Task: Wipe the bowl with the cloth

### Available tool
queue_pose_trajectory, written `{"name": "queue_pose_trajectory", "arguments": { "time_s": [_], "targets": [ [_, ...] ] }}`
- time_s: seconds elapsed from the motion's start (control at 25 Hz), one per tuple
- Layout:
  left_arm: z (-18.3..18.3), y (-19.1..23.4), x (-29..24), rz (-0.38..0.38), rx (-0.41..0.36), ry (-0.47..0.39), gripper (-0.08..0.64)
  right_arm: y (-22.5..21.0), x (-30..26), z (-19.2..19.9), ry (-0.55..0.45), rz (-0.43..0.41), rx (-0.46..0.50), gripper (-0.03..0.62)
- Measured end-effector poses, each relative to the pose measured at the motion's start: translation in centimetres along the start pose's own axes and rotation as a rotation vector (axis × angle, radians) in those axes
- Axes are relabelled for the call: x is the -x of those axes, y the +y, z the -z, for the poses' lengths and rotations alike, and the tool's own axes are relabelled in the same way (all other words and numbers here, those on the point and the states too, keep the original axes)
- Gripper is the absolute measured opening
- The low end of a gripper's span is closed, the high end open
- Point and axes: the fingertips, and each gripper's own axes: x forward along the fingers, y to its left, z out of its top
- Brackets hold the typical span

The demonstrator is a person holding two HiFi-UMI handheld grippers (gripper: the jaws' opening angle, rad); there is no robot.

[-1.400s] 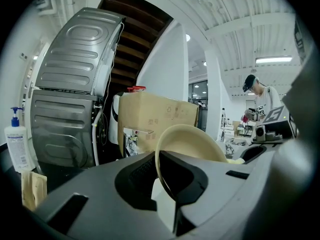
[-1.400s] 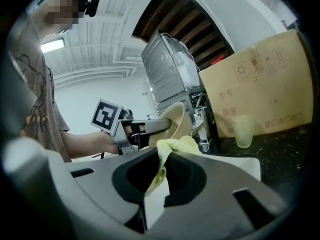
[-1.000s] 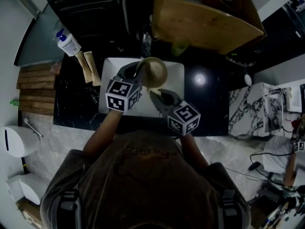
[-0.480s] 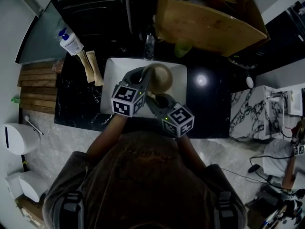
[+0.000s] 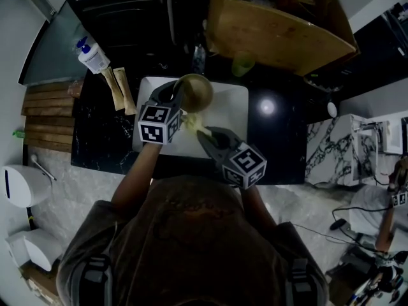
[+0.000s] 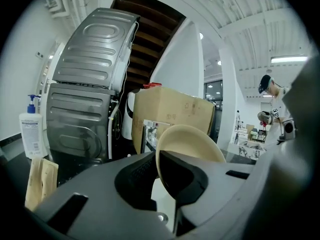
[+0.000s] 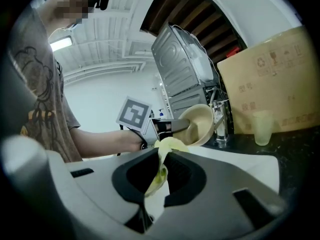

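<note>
A beige bowl (image 5: pixel 194 92) is held tilted above the white sink (image 5: pixel 233 107). My left gripper (image 5: pixel 178 95) is shut on its rim; in the left gripper view the bowl (image 6: pixel 192 143) stands on edge between the jaws of the left gripper (image 6: pixel 157 170). My right gripper (image 5: pixel 204 133) is shut on a yellow cloth (image 5: pixel 193 121), just below and to the right of the bowl. In the right gripper view the cloth (image 7: pixel 163 154) bunches up out of the right gripper (image 7: pixel 162 173), a short way from the bowl (image 7: pixel 198 124). I cannot tell whether cloth and bowl touch.
A faucet (image 5: pixel 197 55) rises behind the sink, with a pale green cup (image 5: pixel 241 63) and a cardboard box (image 5: pixel 274 24) at the back. A soap bottle (image 5: pixel 91 56) and two tan packets (image 5: pixel 120 89) lie left of the sink on the black counter (image 5: pixel 274 145).
The left gripper has carried the bowl left and farther back over the sink. The right gripper with the cloth has drawn back toward me, away from the bowl.
</note>
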Motion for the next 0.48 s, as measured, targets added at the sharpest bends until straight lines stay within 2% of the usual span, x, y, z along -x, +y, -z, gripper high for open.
{"name": "queue_pose_trajectory", "arguments": {
  "time_s": [0.24,0.48],
  "targets": [
    [1.5,1.3,-0.3,-0.030,-0.013,0.039,0.021,0.7,0.9,-1.1,-0.023,-0.001,0.007,0.021],
    [2.7,-0.4,-0.3,0.017,-0.028,0.068,0.021,0.5,1.1,-3.0,-0.061,0.017,-0.004,0.021]
  ]
}}
